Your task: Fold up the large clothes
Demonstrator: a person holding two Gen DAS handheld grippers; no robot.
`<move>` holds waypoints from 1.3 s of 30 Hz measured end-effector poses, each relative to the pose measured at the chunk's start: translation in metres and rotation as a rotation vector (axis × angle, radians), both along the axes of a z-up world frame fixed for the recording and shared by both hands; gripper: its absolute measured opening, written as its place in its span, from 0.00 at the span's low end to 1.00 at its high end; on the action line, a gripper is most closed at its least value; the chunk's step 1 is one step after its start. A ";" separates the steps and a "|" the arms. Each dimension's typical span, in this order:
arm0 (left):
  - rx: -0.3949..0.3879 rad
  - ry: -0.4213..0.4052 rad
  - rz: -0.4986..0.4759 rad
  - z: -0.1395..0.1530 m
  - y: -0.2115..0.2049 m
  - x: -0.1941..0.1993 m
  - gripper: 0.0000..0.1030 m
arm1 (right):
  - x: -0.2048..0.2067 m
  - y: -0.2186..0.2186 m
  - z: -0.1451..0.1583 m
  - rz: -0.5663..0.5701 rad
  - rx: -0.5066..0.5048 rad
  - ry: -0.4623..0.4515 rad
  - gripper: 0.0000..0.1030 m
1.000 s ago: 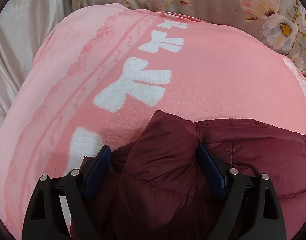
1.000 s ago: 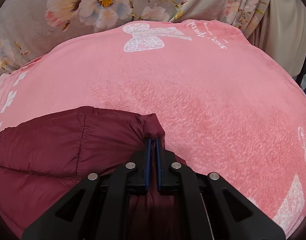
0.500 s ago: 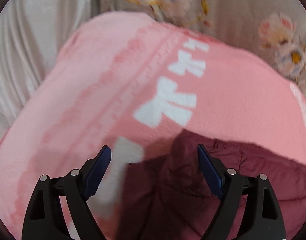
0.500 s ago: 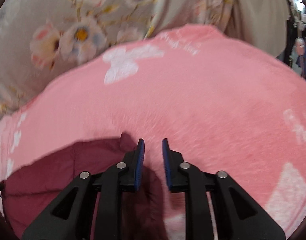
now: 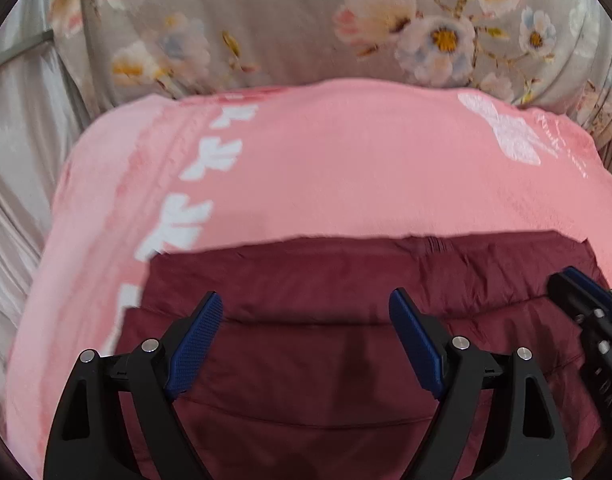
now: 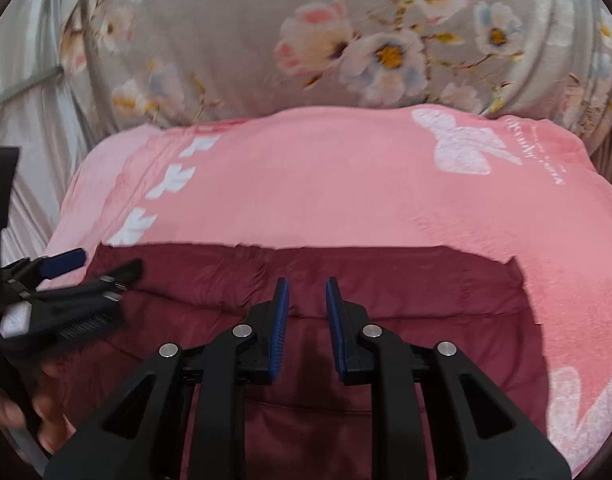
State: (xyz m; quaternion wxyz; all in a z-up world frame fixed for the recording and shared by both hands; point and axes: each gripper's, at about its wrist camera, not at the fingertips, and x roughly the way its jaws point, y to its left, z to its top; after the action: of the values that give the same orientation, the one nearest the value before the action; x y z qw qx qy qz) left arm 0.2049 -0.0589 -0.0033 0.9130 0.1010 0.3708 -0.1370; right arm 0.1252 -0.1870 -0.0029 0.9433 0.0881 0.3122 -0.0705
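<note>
With our left gripper (image 5: 305, 328) spread wide and our right gripper (image 6: 307, 312) slightly parted, both empty over the maroon puffer jacket (image 5: 346, 344) at 6 o'clock, we should probably regrip its edges evenly for the next fold. It lies on the pink blanket (image 5: 346, 176); toward 12 o'clock hangs a floral curtain (image 6: 346, 40).

Setting: home bedroom. Evidence — pink fleece blanket (image 5: 346, 168) with white bow prints spread over a bed; grey floral bedding (image 6: 306, 40) heaped behind it; pale satin fabric (image 5: 22, 152) in folds at the left edge.
</note>
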 end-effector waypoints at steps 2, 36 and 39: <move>-0.006 0.035 0.007 -0.014 -0.004 0.005 0.80 | 0.012 0.000 -0.014 -0.004 -0.009 0.040 0.19; 0.027 0.022 0.074 -0.065 -0.024 0.028 0.95 | 0.041 -0.016 -0.063 -0.031 0.031 0.082 0.18; 0.003 0.031 0.071 -0.062 -0.019 0.028 0.95 | 0.031 -0.025 -0.059 -0.060 0.082 0.033 0.17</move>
State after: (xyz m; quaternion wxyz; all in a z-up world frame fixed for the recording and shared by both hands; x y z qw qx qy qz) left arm 0.2325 -0.0781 -0.0653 0.9112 0.0872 0.3885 -0.1054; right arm 0.1557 -0.2122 -0.0617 0.9310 0.1349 0.3276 -0.0874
